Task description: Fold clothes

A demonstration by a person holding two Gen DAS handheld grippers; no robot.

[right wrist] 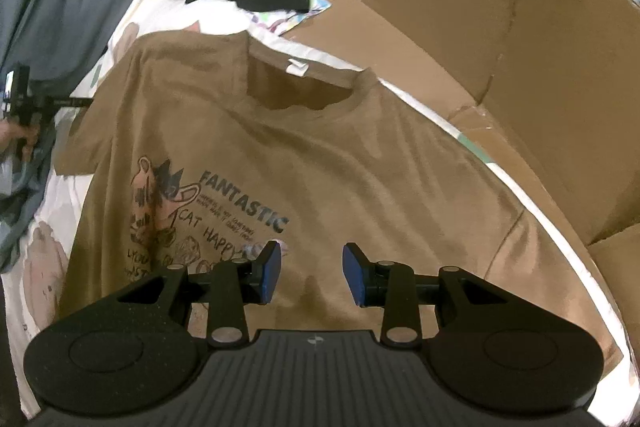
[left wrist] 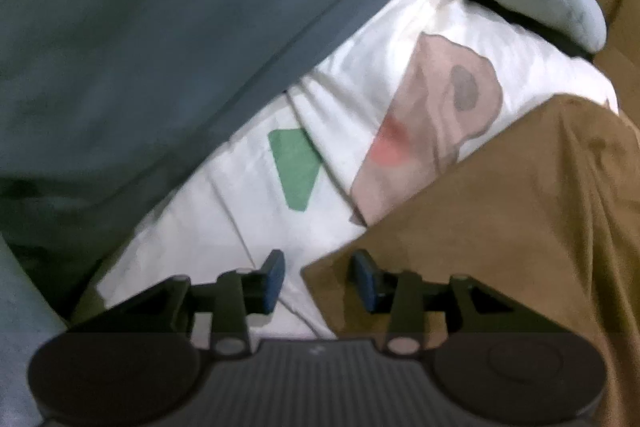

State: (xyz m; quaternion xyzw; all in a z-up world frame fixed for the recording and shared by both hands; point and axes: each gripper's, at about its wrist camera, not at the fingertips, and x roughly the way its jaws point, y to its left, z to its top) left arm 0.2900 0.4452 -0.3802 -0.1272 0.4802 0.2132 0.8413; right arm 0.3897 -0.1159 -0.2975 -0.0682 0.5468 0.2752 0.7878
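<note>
Lying face-up and unfolded on the white printed bedsheet (left wrist: pixel 224 227) is the brown T-shirt (right wrist: pixel 360 163); folding is not yet showing. Left tool (left wrist: pixel 318 281) and right tool (right wrist: pixel 311 274) are hanging released, gripping nothing.

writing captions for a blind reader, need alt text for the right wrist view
A brown t-shirt with a cat print lies spread, front up, on a white patterned sheet. The right gripper is above its lower half, jaws open and empty; cardboard stands behind.
</note>
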